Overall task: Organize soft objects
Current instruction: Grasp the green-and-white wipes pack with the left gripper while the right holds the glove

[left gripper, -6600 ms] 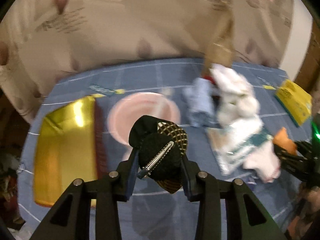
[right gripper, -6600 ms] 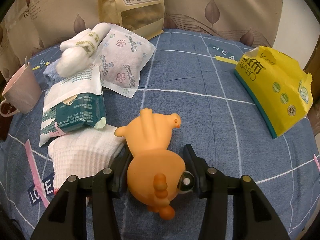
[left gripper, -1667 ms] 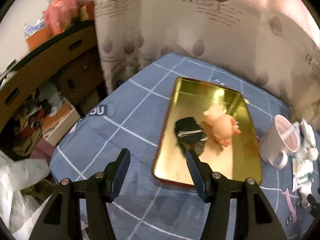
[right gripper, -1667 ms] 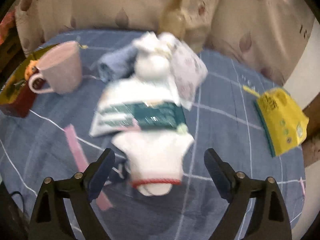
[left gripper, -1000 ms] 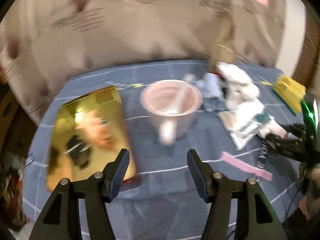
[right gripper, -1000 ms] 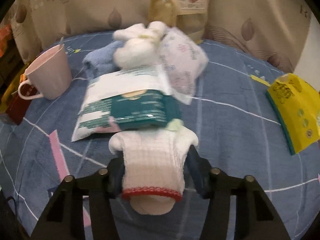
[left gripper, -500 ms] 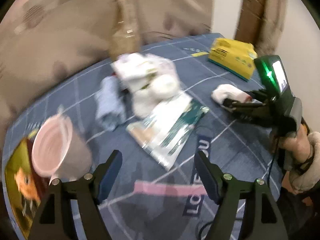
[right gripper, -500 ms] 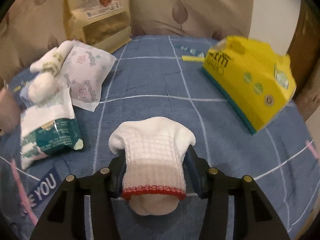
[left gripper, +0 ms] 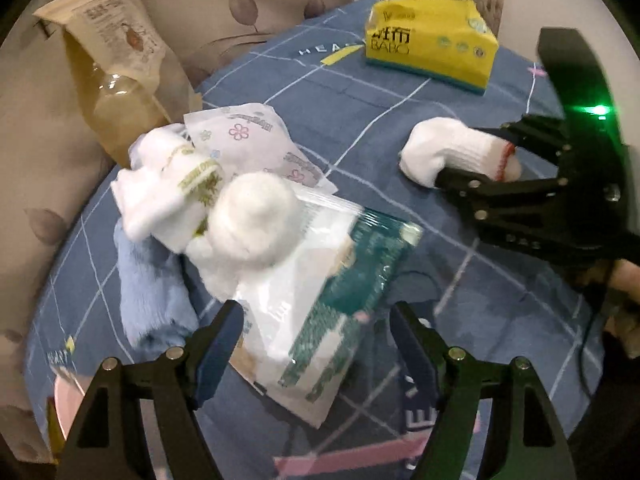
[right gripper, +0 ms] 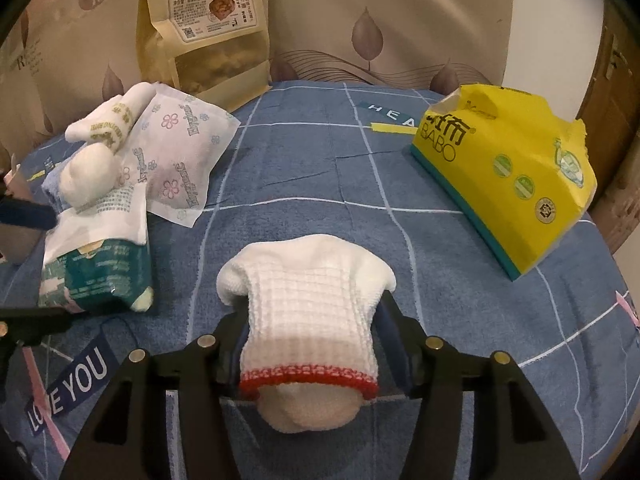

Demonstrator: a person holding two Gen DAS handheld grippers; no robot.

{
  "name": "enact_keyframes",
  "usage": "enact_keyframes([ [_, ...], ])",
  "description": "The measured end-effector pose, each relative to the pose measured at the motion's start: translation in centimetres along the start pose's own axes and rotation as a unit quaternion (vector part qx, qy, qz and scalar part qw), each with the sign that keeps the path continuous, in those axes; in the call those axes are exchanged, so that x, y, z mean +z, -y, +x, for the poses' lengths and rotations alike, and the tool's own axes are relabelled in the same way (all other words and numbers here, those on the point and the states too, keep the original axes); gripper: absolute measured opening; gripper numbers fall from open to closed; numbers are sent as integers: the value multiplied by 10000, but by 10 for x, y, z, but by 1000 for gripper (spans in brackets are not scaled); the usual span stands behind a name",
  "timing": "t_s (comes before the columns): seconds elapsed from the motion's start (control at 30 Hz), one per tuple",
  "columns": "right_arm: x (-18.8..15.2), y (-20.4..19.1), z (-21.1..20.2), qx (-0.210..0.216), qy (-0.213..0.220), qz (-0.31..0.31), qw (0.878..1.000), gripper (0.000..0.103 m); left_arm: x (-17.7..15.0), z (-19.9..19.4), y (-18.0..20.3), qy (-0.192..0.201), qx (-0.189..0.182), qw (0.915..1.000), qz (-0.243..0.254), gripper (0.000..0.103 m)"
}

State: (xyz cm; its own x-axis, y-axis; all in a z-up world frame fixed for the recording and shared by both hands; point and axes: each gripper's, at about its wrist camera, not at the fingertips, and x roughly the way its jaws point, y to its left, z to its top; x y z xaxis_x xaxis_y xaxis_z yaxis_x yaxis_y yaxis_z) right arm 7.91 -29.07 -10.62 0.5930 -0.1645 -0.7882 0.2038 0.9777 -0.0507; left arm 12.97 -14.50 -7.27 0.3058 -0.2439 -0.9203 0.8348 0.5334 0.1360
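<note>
A white sock with a red cuff (right gripper: 308, 308) lies between the fingers of my right gripper (right gripper: 312, 320), its toe end resting on the blue cloth (right gripper: 304, 168). The pads still touch it while the jaws are opening. In the left wrist view the same sock (left gripper: 448, 152) and right gripper (left gripper: 496, 156) are at the right. My left gripper (left gripper: 314, 340) hangs open and empty over a green-and-white packet (left gripper: 340, 292). On that packet lie rolled white socks (left gripper: 248, 220). A blue towel (left gripper: 148, 292) is at their left and a floral packet (left gripper: 256, 140) behind them.
A yellow tissue pack (right gripper: 508, 164) stands at the right of the cloth. A brown snack bag (right gripper: 208, 28) leans on the curtain at the back. A pink cup (left gripper: 64, 388) shows blurred at the lower left. A hand (left gripper: 624, 280) holds the right gripper.
My left gripper swung from the gold tray and pink cup over to the packets and opened wider. My right gripper carried the white sock rightward away from the pile, then stopped.
</note>
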Motion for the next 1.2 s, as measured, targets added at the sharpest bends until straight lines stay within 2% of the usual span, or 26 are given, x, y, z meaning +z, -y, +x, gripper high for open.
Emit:
enact_keyframes([
  [0.1, -2, -2, 0, 6, 3, -31, 10000, 56, 5, 8, -4, -35, 16, 9998, 194, 82],
  [0.17, -2, -4, 0, 17, -3, -60, 10000, 59, 9, 19, -8, -145, -100, 9996, 213, 84],
  [0.23, 0, -5, 3, 40, -21, -102, 9999, 59, 15, 34, -13, -212, -179, 9995, 135, 92],
  [0.3, 0, -7, 3, 23, -30, -145, 9999, 59, 15, 44, -17, -267, -265, 9993, -33, 93],
  [0.4, 0, -7, 2, 53, -33, -119, 9999, 59, 13, 44, -14, -136, -173, 9997, -109, 93],
  [0.5, 0, -7, 2, 55, -33, -120, 9999, 59, 6, 40, -11, -63, -241, 9995, -197, 90],
  [0.53, 0, -8, 1, 61, -35, -118, 9999, 59, 3, 38, -10, -57, -223, 9994, -240, 79],
  [0.57, 0, -8, 1, 68, -37, -115, 9999, 59, 0, 34, -10, 5, -328, 9990, -317, 72],
  [0.67, 1, -8, 2, 78, -40, -102, 9999, 59, -12, 26, -9, 143, -446, 9975, -538, 63],
  [0.83, 2, -8, 2, 83, -43, -99, 9999, 59, -35, 12, -12, 265, -678, 9921, -1018, 59],
  [0.97, 2, -8, 2, 73, -43, -104, 9999, 59, -54, -5, -8, 321, -709, 9887, -1283, 59],
  [1.2, 2, -8, 2, 62, -40, -112, 9999, 59, -66, -42, -8, 716, -913, 9834, -1398, 59],
])
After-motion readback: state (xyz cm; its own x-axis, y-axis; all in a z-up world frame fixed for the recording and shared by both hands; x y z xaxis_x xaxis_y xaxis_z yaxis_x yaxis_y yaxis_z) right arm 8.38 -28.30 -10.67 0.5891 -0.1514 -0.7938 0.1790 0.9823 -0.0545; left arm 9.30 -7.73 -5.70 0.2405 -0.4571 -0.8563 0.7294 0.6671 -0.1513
